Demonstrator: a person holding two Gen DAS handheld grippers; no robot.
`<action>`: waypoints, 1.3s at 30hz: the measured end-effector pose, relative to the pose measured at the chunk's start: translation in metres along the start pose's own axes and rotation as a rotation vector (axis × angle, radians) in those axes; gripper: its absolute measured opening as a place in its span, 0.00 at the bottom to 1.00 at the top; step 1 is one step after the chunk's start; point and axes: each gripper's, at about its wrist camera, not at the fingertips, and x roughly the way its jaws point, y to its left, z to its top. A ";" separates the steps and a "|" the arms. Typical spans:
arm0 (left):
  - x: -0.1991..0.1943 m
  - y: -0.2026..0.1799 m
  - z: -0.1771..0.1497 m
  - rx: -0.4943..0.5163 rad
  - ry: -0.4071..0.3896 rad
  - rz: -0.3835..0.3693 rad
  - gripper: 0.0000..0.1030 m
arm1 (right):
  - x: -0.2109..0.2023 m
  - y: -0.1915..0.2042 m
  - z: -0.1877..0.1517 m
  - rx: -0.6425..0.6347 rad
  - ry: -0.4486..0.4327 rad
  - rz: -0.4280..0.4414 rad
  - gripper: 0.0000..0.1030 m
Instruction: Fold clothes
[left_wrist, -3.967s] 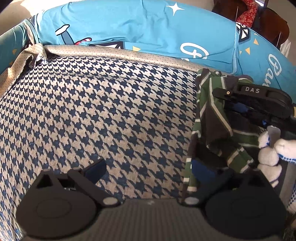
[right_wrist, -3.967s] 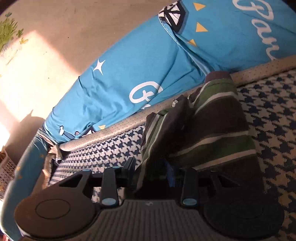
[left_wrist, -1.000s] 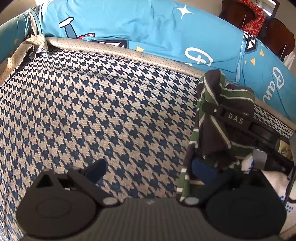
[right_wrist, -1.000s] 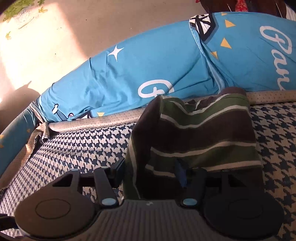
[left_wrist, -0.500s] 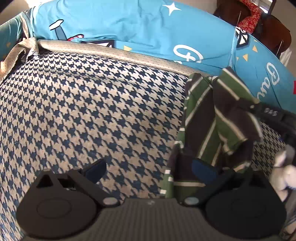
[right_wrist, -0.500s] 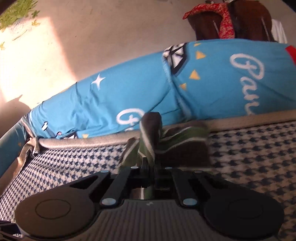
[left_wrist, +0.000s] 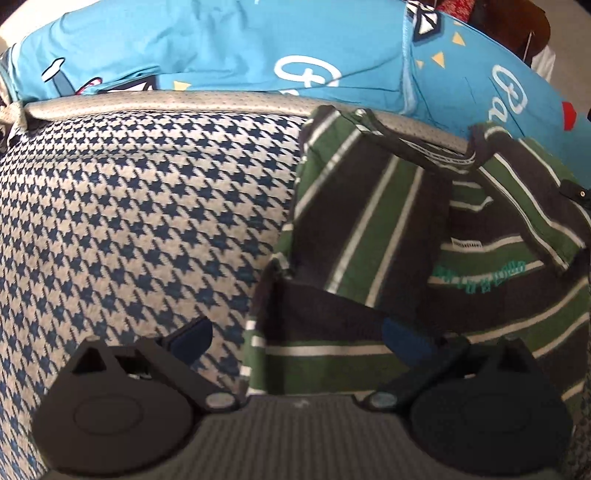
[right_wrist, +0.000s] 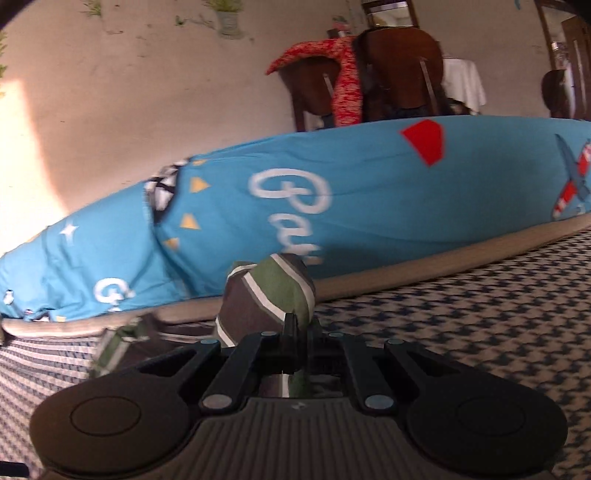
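The striped shirt (left_wrist: 373, 236), dark brown and green with thin white lines, lies partly spread on the houndstooth bed cover (left_wrist: 140, 221), close to the pale piped edge of the cover and to the blue printed pillows (left_wrist: 229, 40) that run along the far side. You are holding it at one point so it can be drawn open: a bunched fold of the shirt (right_wrist: 269, 295) bulges out of your right hand-held gripper (right_wrist: 295, 334), whose jaws have just been closing and now pinch the cloth tight between them. Judging from the way the fabric fans away from that pinch, the grip is there to lift and pull one edge out flat before a fold is made.

Your left hand-held gripper (left_wrist: 295, 336) stands wide open and has hold of nothing. Its right finger (left_wrist: 404, 341) sits over the shirt's near hem, its left finger (left_wrist: 192, 338) is over bare bed cover, and whether either pad touches the cloth cannot be told. It looks placed to take the near hem as a second anchor.

Your left hand-held gripper points steeply down at the bed. Your right one points much closer to level, low over the cover and aimed at the pillows, with a wooden chair (right_wrist: 399, 74) and a red garment (right_wrist: 343, 81) draped on it against the wall beyond.
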 end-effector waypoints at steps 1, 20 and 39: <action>0.002 -0.003 0.000 0.005 0.003 -0.001 1.00 | 0.002 -0.008 -0.002 -0.006 0.009 -0.017 0.07; 0.027 -0.028 -0.003 0.070 0.033 0.021 1.00 | 0.036 -0.071 -0.002 0.128 0.034 0.041 0.32; 0.031 -0.033 -0.002 0.100 0.033 0.042 1.00 | 0.088 -0.068 0.001 0.155 0.094 0.117 0.20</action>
